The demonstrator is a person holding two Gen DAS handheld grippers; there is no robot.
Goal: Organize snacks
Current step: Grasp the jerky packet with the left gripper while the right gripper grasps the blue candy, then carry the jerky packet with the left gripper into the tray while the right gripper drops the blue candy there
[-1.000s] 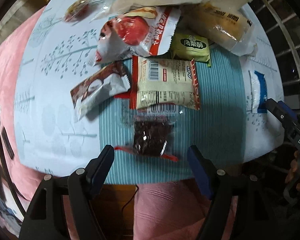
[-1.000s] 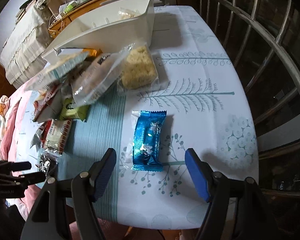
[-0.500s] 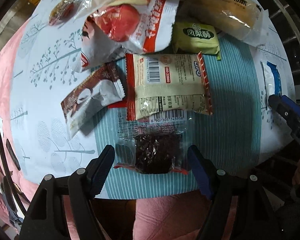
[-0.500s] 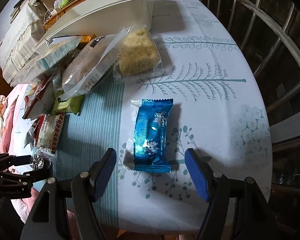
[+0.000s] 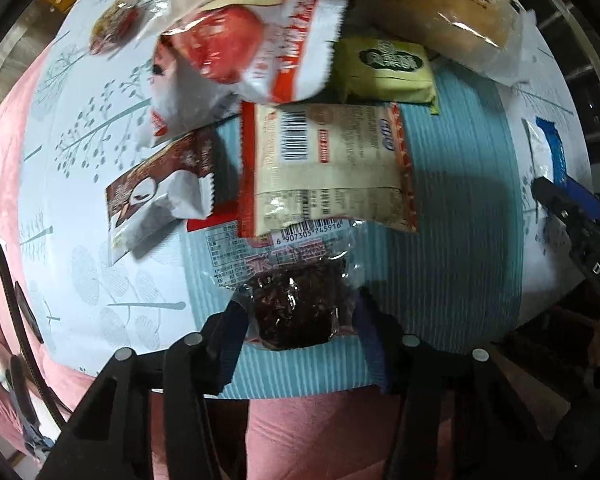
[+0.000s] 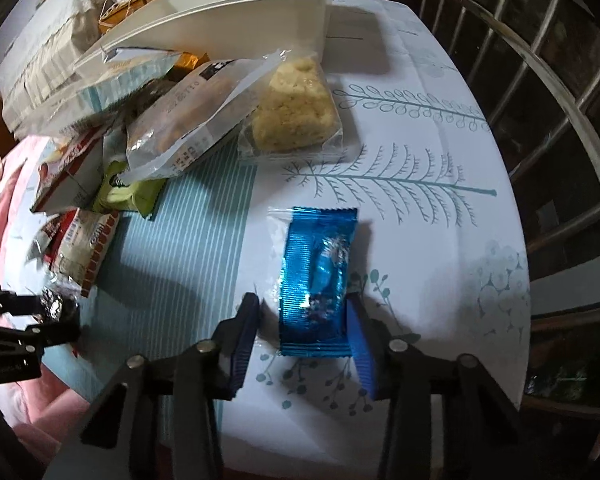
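The counter [image 6: 440,92], under a pale cloth printed with leaf sprigs and a teal striped band, carries the heap of snacks well beyond both grippers, with a white bin [image 6: 236,12] at its far end. Both grippers sit lower and closer to the cloth than a second ago, each now straddling one packet at the near edge of the spread. The left gripper [image 5: 298,334] has just been closing its jaws from a wide stance to a narrower one, and the clear packet of dark dried fruit [image 5: 296,308] lies between them; the pads look to be touching the wrapper's sides, though whether they truly pinch it cannot be told for sure. Just beyond that packet, ahead of the left gripper, lies the cream snack with red borders [image 5: 324,168], overlapping its top edge. The right gripper [image 6: 302,344] has likewise been closing: the blue foil packet [image 6: 318,276] is between its jaws, the right pad against the foil edge, while the left pad stands at the clear seam with a sliver of cloth showing. In my judgement both grasps are at the point of being completed, so the next move calls for a firm squeeze before any lift toward the bin; the slippery wrappers could slide out if raised too soon.
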